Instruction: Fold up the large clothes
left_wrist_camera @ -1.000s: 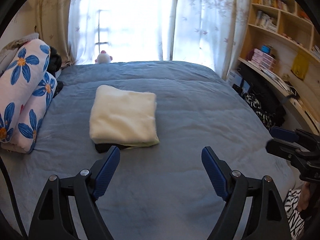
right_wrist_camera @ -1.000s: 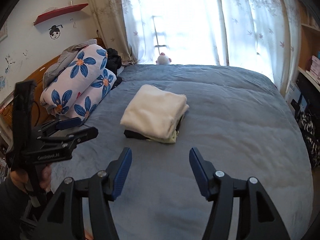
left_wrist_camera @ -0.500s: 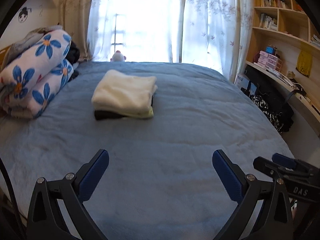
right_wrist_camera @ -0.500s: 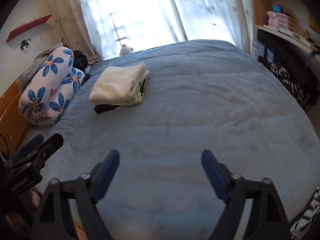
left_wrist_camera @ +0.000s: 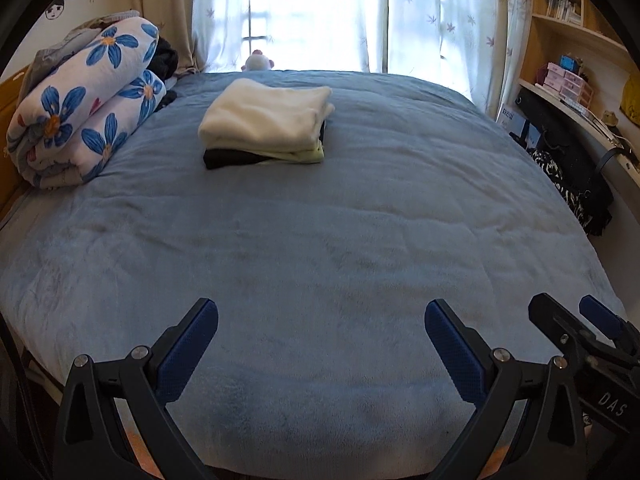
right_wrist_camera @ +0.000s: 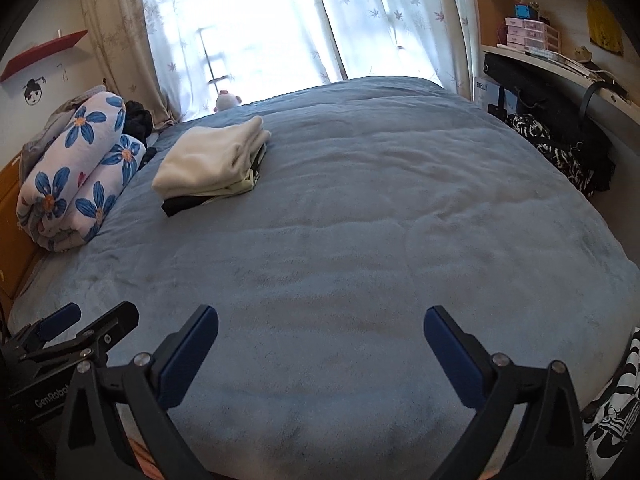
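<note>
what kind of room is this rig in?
Almost certainly a home bedroom. A wide bed under a blue blanket fills both views, a rolled floral quilt lies at its left edge, and sheer curtains hang over the window behind. A stack of folded clothes sits on the blanket.

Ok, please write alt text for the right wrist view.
A stack of folded clothes, cream on top, lies on a blue bed beside a rolled floral quilt. The empty right claw is opening in the foreground.

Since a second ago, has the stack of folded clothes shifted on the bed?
No. The stack of folded clothes lies in the same spot beside the floral quilt roll; only the cameras pulled back.
</note>
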Demonstrator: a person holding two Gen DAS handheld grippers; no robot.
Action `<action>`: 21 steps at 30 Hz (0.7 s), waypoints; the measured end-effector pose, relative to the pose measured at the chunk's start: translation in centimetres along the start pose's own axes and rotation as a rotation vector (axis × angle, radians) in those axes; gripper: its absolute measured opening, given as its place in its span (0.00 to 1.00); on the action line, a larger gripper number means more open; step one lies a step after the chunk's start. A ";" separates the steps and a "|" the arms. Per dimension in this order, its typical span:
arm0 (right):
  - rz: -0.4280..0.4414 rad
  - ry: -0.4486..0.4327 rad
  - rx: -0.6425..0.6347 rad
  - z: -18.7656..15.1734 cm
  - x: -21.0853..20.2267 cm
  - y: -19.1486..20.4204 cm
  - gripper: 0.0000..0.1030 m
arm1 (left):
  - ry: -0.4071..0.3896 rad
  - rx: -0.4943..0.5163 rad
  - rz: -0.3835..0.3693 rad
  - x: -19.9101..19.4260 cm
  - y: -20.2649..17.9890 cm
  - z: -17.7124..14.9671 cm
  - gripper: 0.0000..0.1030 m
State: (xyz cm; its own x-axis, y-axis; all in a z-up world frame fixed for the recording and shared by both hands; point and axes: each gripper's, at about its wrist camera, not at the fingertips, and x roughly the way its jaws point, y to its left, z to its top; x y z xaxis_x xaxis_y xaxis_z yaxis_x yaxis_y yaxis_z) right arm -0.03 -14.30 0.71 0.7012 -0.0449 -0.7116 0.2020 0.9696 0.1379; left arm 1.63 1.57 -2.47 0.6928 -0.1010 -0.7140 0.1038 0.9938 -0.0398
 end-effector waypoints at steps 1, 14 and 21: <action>0.002 0.005 -0.006 -0.2 0.1 0.1 1.00 | 0.005 0.001 -0.001 0.1 0.1 0.0 0.99; 0.010 0.043 -0.013 -1.3 1.0 0.3 1.00 | 0.080 -0.014 0.017 1.4 0.7 -0.7 0.99; 0.013 0.056 -0.011 -1.5 1.3 0.4 1.00 | 0.088 -0.013 0.023 1.6 0.5 -0.9 0.99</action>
State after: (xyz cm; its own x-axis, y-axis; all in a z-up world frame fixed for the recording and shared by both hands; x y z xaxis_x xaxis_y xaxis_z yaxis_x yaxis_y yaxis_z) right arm -0.04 -13.62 -1.20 0.6642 -0.0187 -0.7473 0.1853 0.9726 0.1404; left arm 2.13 1.96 -4.30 0.6296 -0.0738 -0.7734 0.0786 0.9964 -0.0311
